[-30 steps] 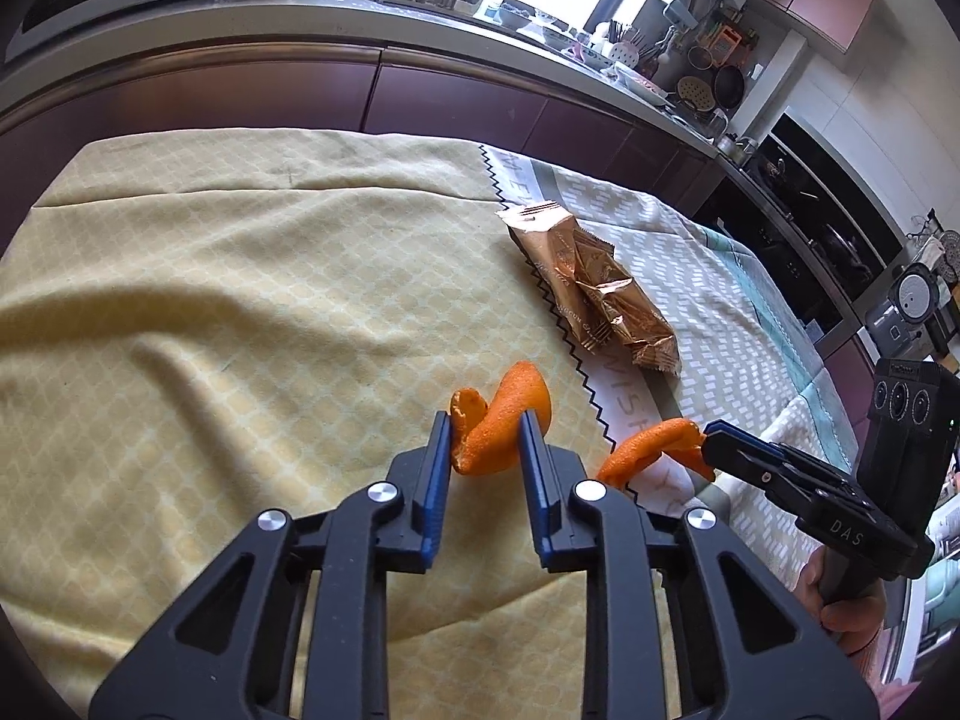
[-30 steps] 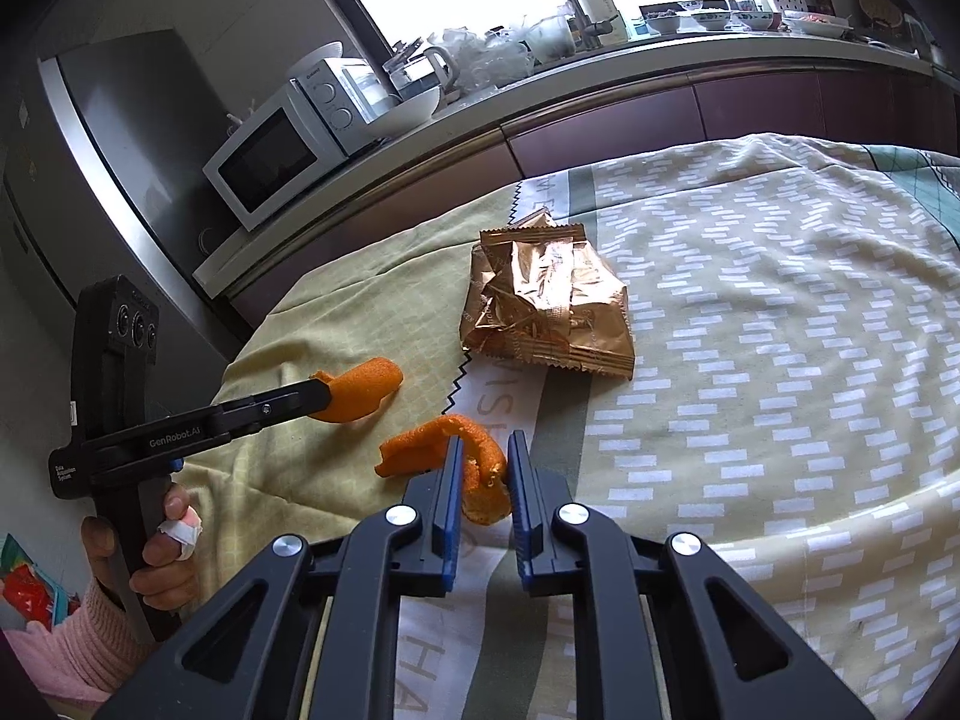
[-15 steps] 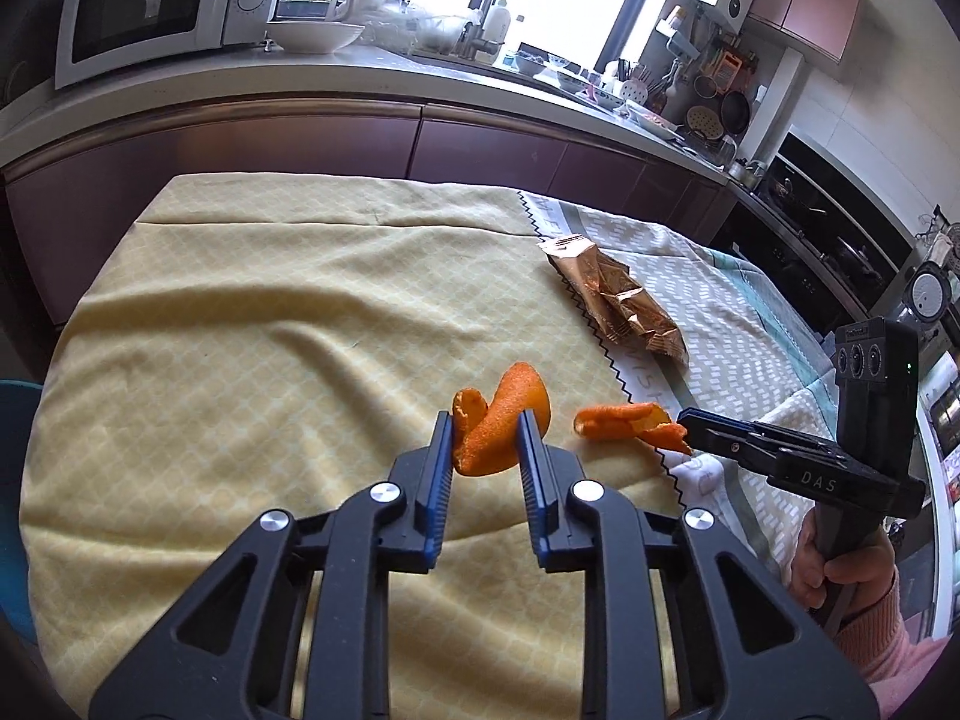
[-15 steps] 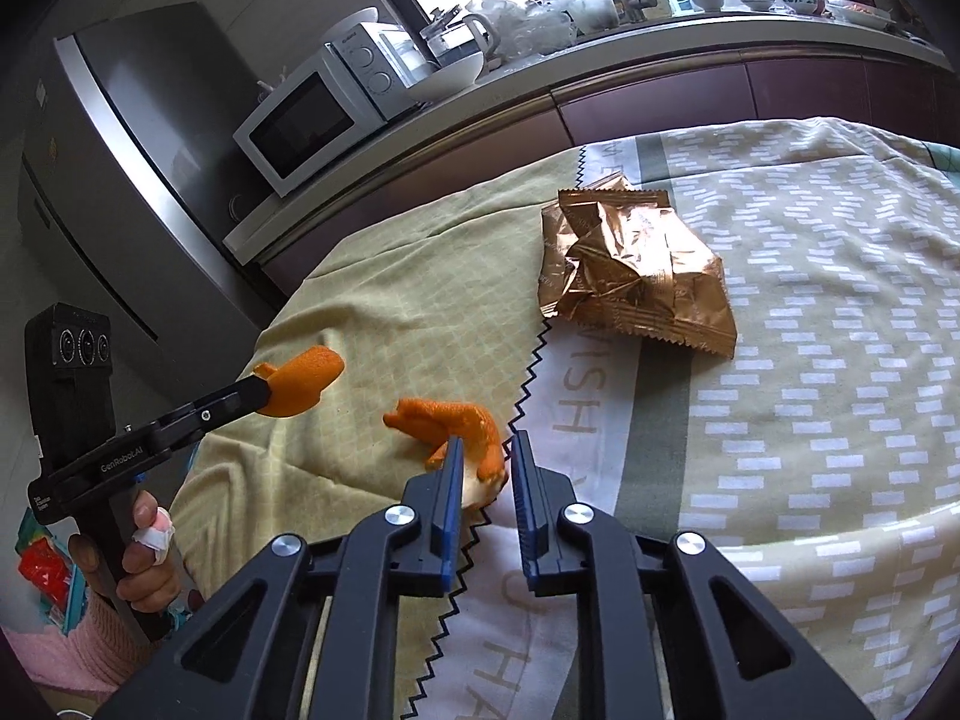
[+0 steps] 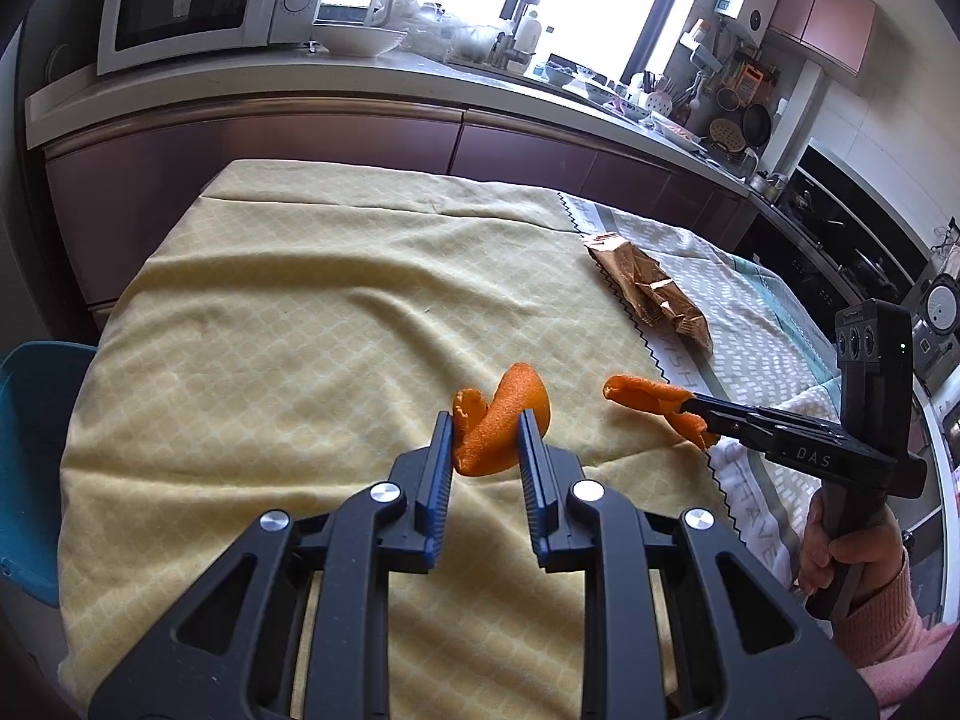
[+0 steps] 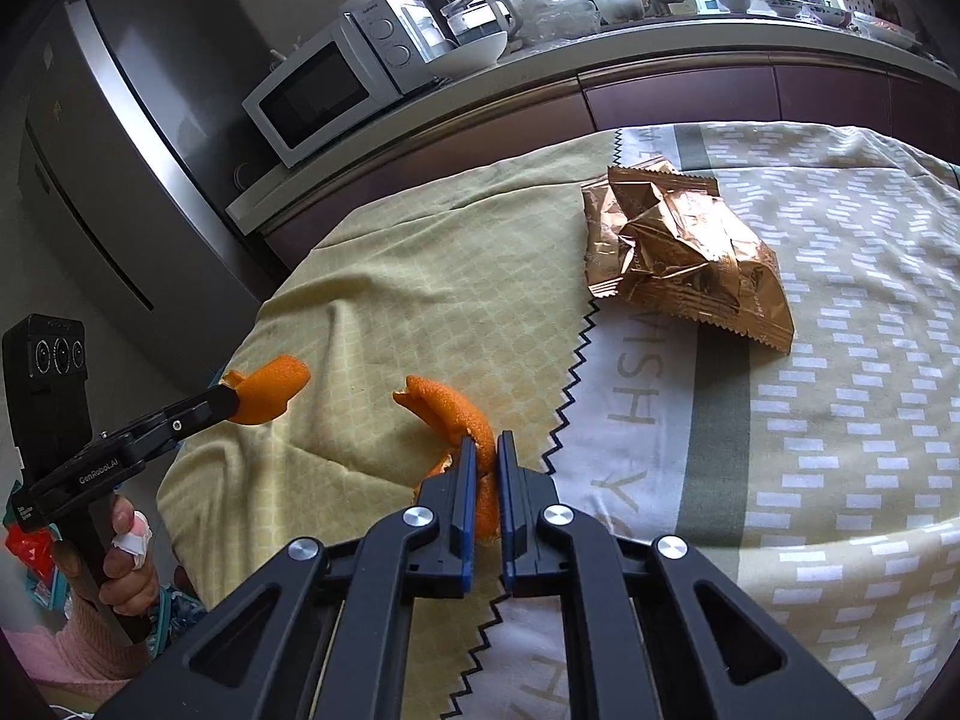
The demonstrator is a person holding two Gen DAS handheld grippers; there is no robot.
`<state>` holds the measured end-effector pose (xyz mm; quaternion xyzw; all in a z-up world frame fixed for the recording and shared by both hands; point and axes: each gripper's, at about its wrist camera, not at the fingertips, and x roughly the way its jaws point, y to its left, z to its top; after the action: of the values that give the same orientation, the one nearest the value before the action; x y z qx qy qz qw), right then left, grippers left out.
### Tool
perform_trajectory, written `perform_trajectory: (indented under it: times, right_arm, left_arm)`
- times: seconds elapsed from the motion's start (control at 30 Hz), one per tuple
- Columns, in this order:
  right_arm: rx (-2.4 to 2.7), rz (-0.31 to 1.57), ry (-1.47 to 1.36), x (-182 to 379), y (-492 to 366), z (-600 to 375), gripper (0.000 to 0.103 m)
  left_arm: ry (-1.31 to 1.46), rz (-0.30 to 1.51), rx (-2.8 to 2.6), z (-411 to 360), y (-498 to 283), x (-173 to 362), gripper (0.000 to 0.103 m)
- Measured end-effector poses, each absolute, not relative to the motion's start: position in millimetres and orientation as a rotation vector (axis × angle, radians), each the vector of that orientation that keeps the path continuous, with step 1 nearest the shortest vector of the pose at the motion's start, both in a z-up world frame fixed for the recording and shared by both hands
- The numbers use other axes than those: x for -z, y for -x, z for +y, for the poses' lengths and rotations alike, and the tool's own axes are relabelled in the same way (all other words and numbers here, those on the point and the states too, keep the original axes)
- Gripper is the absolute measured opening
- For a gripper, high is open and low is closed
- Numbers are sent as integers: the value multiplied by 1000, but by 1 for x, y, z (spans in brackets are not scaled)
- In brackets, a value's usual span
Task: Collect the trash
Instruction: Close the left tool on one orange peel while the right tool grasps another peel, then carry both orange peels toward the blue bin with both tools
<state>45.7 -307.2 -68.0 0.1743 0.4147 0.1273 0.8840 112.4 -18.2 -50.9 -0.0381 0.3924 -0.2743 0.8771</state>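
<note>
two curls of orange peel are up off the cloth, one in each tool. the left gripper (image 5: pixel 482 441) has its fingers (image 5: pixel 443 450) clenched on the fat peel (image 5: pixel 504 426), a thick twisted piece with pebbled bright skin; in the right wrist view that same piece sits at 9 o'clock, pinched at the tip of the tool whose side reads "genroboai". the right gripper (image 6: pixel 485 462) has its fingers (image 6: pixel 465 480) squeezed nearly together on the thin peel (image 6: pixel 456 414), a narrower hooked strip with a pale inner face showing low by the fingers; from the left wrist view it hangs at 3 o'clock over the zigzag seam, and the tool there shows the letters "das".

both peels hang above the yellow lattice cloth (image 5: pixel 288 324) covering the bench. beside it lies a grey-and-white dashed cloth (image 6: pixel 840 396) with large pale letters along its white band, readable only in part: "wish" and a "y" below. on that cloth at 1 o'clock in the right wrist view rests a crumpled copper foil snack bag (image 6: pixel 684 252), flattened, shiny and creased, with crimped ends; its print is too small to read.

a white microwave (image 6: pixel 336 90) on the kitchen counter carries a brand word on its top edge, too blurred to make out.
</note>
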Motion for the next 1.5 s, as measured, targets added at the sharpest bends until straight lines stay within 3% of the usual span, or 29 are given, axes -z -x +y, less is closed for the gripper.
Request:
perform_trajectory:
  times: [1.5]
  right_arm:
    - [-700,838,-201,25,-111,-111,6]
  left_arm:
    - [227,670,188,168,-62,14,21]
